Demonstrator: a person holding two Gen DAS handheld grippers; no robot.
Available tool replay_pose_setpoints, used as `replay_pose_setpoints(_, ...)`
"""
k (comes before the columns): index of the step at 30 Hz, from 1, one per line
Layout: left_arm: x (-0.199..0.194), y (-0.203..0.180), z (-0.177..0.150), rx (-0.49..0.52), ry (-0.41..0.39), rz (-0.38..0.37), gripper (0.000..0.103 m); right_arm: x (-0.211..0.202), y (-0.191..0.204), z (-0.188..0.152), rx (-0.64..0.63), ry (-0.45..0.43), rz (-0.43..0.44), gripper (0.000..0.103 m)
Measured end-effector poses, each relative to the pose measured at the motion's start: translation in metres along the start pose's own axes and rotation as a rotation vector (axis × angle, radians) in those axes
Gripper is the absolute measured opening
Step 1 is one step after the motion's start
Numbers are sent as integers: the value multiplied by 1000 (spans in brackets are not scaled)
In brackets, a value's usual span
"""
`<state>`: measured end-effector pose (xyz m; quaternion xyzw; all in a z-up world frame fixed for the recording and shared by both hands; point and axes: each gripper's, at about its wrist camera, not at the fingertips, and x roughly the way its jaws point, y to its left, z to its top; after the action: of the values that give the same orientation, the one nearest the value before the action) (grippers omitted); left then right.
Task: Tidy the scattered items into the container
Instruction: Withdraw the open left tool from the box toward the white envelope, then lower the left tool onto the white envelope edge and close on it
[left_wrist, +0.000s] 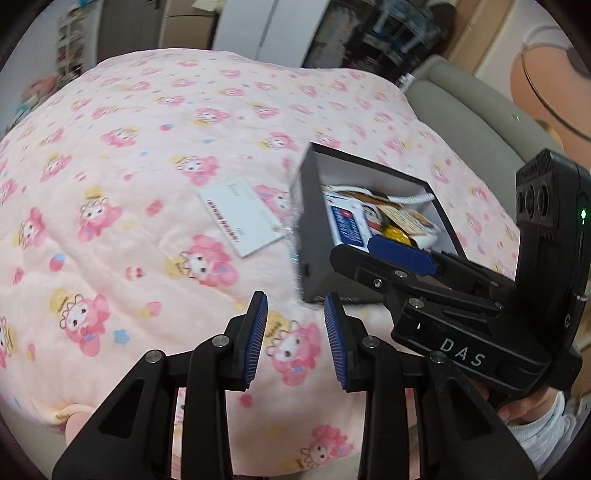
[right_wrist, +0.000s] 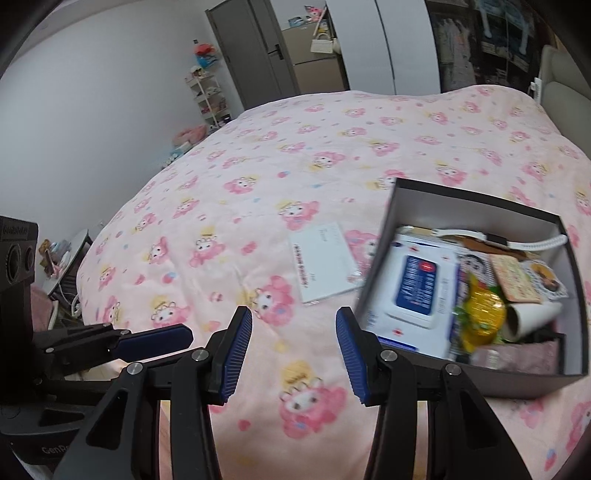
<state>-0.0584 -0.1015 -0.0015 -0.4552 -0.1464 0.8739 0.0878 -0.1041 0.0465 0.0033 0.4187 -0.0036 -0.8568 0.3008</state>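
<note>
On a pink quilt, both tools idle above the bed. Left gripper — jaws apart, nothing between the pads, hanging over bare fabric near the bed's edge. Just ahead of it, one white card flat on the quilt, close beside the box's left wall but outside it. Farther right, the dark box, open-topped and crowded: wipes pack, yellow wrapper, paper tube, white band along the back wall, small cards and a pink pouch besides. Right gripper — jaws likewise parted and empty, poised by the box's near left corner.

Step in hand, by the look of it: the last loose piece, with everything else in view already boxed. Next move likely a pinch on the card — awkward, since thin, flat and sunk into soft bedding; calls for a low approach at one edge, pads pressing into the quilt to get under, then a short carry right and a release over the box.
</note>
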Motion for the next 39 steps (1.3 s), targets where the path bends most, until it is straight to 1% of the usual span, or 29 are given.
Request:
replay_pose_setpoints(3, 12, 19, -2, -52, 2, 14, 32, 17, 7, -1, -11, 15, -10, 44)
replay_pose_setpoints(6, 25, 35, -1, -92, 9, 34, 32, 34, 7, 1, -2, 27, -12, 44)
replay_pose_setpoints(9, 41, 55, 2, -150, 17, 52, 32, 56, 6, 3, 4, 50, -33, 44)
replay_pose_setpoints(12, 59, 77, 8, -212, 29, 53, 31, 76, 6, 2, 6, 80, -27, 44)
replay_pose_setpoints(14, 71, 90, 13, -243, 38, 50, 31, 88, 8, 2, 1, 97, -29, 42)
replay_pose_setpoints(16, 83, 99, 17, -267, 52, 36, 31, 101, 9, 2, -8, 112, -44, 42)
replay_pose_setpoints(20, 116, 103, 30, -296, 89, -9, 31, 115, 10, 10, -52, 101, -127, 41)
replay_pose_setpoints(26, 164, 109, 48, -340, 144, -76, 31, 109, -3, 17, 0, 53, -129, 41)
replay_pose_setpoints(27, 172, 110, 51, -347, 154, -87, 31, 109, -7, 19, 5, 45, -135, 39)
replay_pose_setpoints(28, 180, 111, 54, -355, 163, -99, 31, 110, -11, 22, 13, 43, -135, 34)
replay_pose_setpoints(30, 196, 112, 59, -369, 182, -118, 31, 111, -19, 27, 27, 40, -135, 31)
replay_pose_setpoints(33, 216, 111, 62, -389, 203, -122, 30, 110, -26, 33, 42, 31, -129, 31)
replay_pose_setpoints(34, 220, 110, 63, -397, 203, -127, 21, 109, -27, 33, 42, 29, -129, 31)
replay_pose_setpoints(35, 220, 109, 63, -407, 194, -139, 15, 109, -28, 33, 42, 31, -125, 31)
replay_pose_setpoints(37, 210, 108, 62, -419, 167, -159, 11, 106, -27, 31, 44, 39, -119, 31)
replay_pose_setpoints(39, 193, 105, 56, -411, 138, -152, 8, 102, -27, 28, 50, 50, -111, 31)
